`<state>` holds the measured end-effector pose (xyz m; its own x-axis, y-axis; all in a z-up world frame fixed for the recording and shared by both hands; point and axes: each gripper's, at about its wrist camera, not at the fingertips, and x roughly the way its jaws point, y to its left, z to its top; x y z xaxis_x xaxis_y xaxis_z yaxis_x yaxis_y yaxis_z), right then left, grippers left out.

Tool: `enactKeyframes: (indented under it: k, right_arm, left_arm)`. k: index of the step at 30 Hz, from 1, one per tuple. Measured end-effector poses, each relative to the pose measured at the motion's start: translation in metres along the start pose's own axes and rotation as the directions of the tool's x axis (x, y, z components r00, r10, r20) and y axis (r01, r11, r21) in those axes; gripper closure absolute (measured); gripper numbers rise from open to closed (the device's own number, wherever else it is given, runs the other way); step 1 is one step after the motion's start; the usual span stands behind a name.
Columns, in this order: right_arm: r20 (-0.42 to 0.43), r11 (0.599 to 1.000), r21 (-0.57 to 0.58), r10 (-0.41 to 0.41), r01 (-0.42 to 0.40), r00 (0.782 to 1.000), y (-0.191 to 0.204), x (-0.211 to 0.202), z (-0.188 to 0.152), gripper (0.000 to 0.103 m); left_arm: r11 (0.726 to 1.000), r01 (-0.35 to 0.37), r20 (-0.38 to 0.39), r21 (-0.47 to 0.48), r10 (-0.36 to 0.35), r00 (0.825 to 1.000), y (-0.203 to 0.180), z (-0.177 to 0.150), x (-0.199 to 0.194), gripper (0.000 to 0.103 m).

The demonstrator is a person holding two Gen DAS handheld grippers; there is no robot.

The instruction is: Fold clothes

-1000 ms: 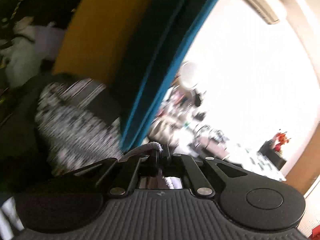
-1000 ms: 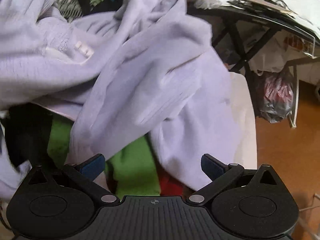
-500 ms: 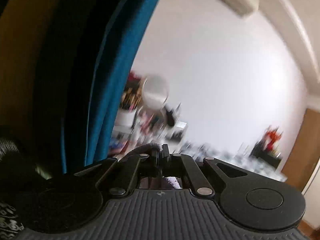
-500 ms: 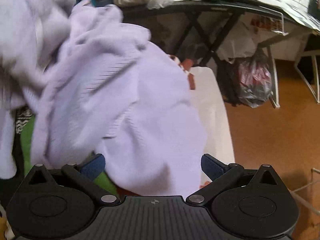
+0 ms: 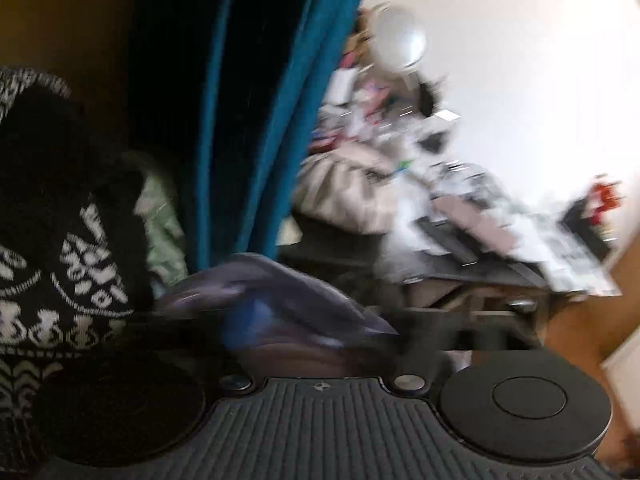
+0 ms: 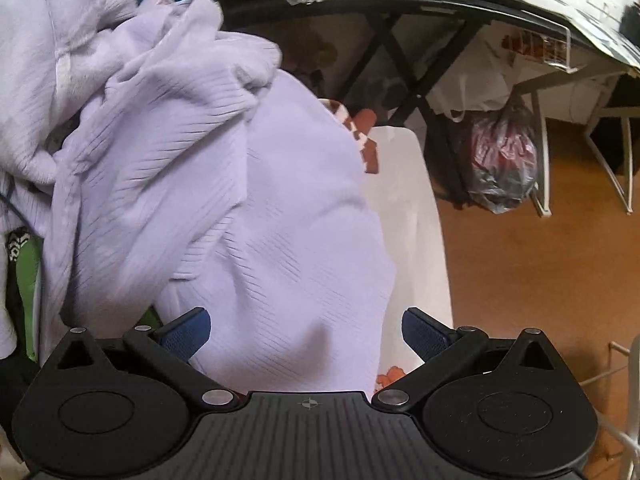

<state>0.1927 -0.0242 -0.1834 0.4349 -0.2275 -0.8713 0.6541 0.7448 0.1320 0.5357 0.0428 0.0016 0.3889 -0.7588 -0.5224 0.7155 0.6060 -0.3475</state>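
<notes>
Right tongs (image 6: 306,330): level, tips spread wide, gripping nothing. The lavender ribbed garment (image 6: 248,208) lies bunched directly ahead of them, over a white surface (image 6: 412,208). Left tongs (image 5: 280,320): heavily blurred; a dark violet fabric fold (image 5: 276,292) lies across the tips, so their spread cannot be told. A black-and-white patterned knit (image 5: 68,264) sits left.
</notes>
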Motion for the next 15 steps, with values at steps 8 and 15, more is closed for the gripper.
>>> enactKeyframes:
  k: [8, 15]
  right_arm:
    - [-0.003, 0.997, -0.070, 0.041, -0.041, 0.999, 0.027, 0.009, 0.010, 0.001]
    - [-0.026, 0.995, -0.090, 0.043, -0.045, 0.999, 0.035, 0.012, 0.006, 0.001]
  left_arm:
    - [0.982, 0.083, 0.042, 0.167, -0.091, 0.995, -0.002, -0.002, -0.095, 0.001]
    - [0.953, -0.036, -0.100, 0.301, 0.069, 0.993, 0.016, -0.101, -0.130, 0.001]
